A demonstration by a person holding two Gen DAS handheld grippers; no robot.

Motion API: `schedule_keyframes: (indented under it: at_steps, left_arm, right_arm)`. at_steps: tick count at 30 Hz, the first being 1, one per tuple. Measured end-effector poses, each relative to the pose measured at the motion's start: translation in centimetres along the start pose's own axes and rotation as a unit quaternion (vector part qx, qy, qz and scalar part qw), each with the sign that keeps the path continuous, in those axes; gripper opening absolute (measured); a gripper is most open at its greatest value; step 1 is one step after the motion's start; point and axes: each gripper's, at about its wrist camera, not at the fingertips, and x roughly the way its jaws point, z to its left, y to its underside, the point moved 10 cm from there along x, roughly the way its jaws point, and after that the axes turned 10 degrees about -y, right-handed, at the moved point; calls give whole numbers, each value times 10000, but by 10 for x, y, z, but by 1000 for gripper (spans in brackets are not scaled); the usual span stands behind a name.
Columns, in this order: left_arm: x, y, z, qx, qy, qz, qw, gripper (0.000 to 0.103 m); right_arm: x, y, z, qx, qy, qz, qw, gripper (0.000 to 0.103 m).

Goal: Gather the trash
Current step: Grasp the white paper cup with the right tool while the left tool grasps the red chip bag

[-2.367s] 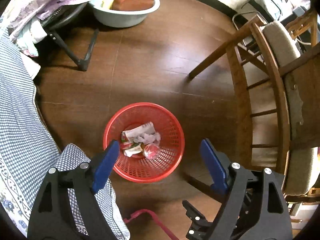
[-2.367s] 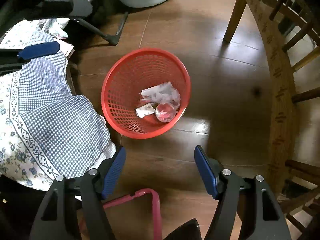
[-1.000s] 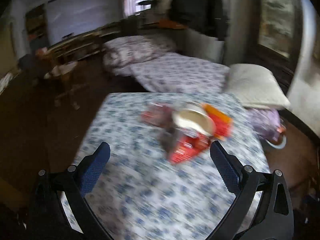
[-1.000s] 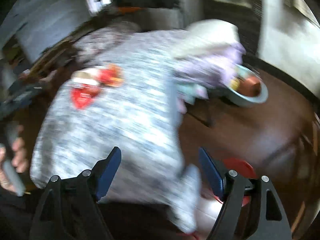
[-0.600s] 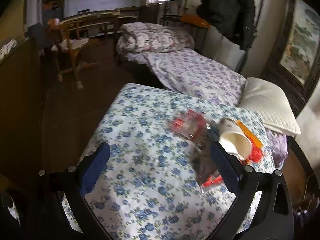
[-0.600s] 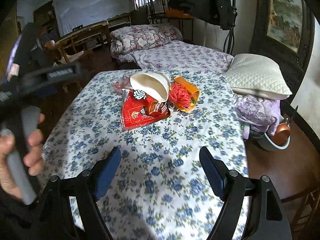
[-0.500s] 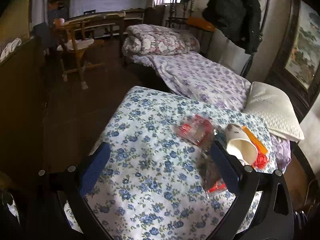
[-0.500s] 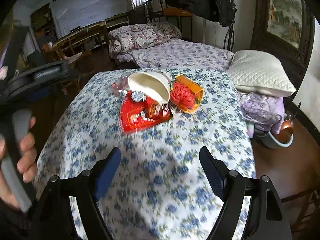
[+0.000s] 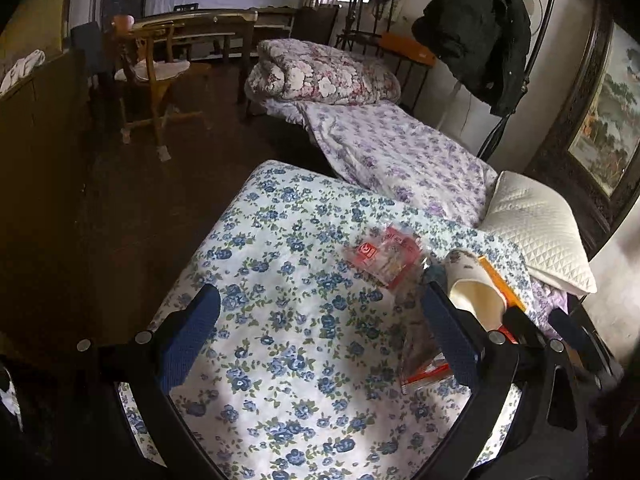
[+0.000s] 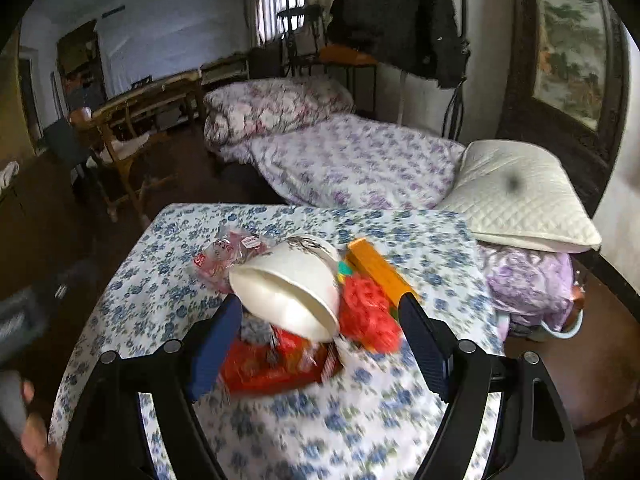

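Observation:
A pile of trash lies on a table with a blue-flowered cloth (image 10: 360, 412). A white paper bowl (image 10: 288, 288) lies on its side over a red wrapper (image 10: 272, 364), with a clear red-printed bag (image 10: 224, 256), a red net ball (image 10: 368, 312) and an orange box (image 10: 380, 268) around it. My right gripper (image 10: 320, 344) is open, close over the bowl and wrapper. My left gripper (image 9: 320, 336) is open above the cloth (image 9: 280, 320), left of the bag (image 9: 384, 256), the bowl (image 9: 476, 292) and a clear wrapper (image 9: 424, 356).
A bed with a purple-flowered cover (image 10: 352, 164) and a white pillow (image 10: 524, 196) stands beyond the table. A wooden chair (image 9: 148, 80) stands on the dark floor at the left. A basin (image 10: 560, 328) sits on the floor at the right.
Both grippers swung up from the red basket on the floor to the table. In the last half second my right gripper moved in close over the bowl and red wrapper.

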Motion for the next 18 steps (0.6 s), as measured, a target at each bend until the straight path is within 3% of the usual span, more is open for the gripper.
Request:
schedule_keyframes:
  at_steps: [2, 9, 10, 13, 18]
  left_arm:
    - [3, 1, 3, 25, -99, 18, 9999, 96]
    - [5, 2, 5, -87, 82, 146, 9998, 96]
    - [5, 3, 2, -41, 90, 139, 9999, 96]
    - [4, 4, -2, 123, 16, 96, 9999, 96]
    - [7, 14, -11, 334, 116, 205, 9992, 96]
  right_arm:
    - [12, 2, 0, 98, -82, 114, 9999, 63]
    - [30, 7, -7, 51, 109, 234, 9997, 61]
    - [35, 7, -9, 77, 96, 253, 9996, 53]
    - [49, 6, -13, 88, 58, 248, 9996, 4]
    - [22, 9, -17, 380, -165, -76, 9991, 3]
